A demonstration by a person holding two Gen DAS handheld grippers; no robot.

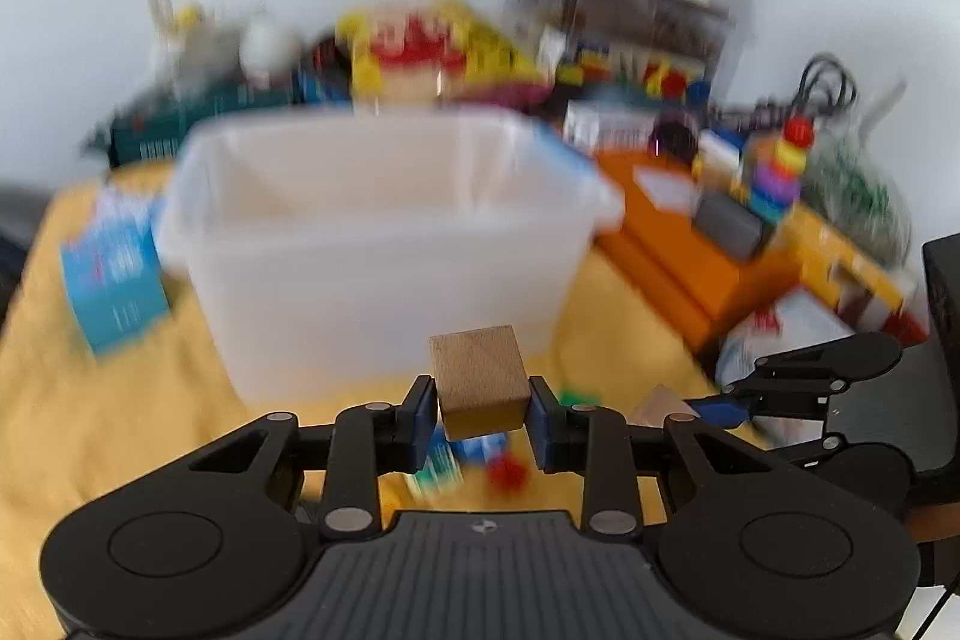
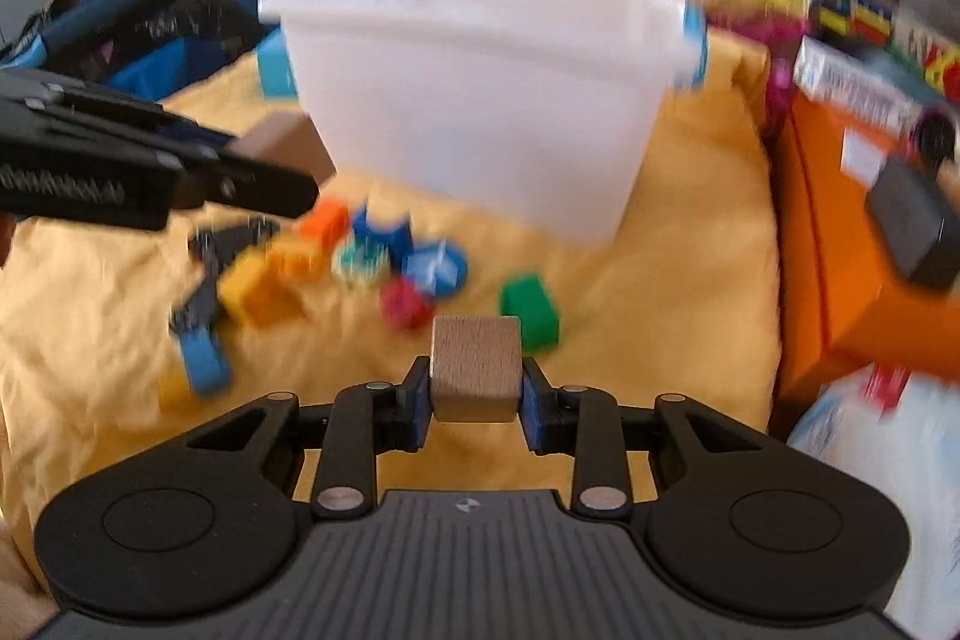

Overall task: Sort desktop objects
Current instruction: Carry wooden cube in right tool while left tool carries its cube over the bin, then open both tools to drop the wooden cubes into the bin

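My left gripper is shut on a plain wooden cube, held above the yellow cloth just in front of the translucent white bin. My right gripper is shut on a second wooden cube. In the right wrist view the left gripper comes in from the left with its cube near the bin. Several coloured blocks lie on the cloth: orange, yellow, blue, red, green. Both views are motion-blurred.
An orange box with a grey block and a stacked-ring toy stands to the right. Toys and a clear container crowd the back. A blue card lies left of the bin. A dark blue bag sits at far left.
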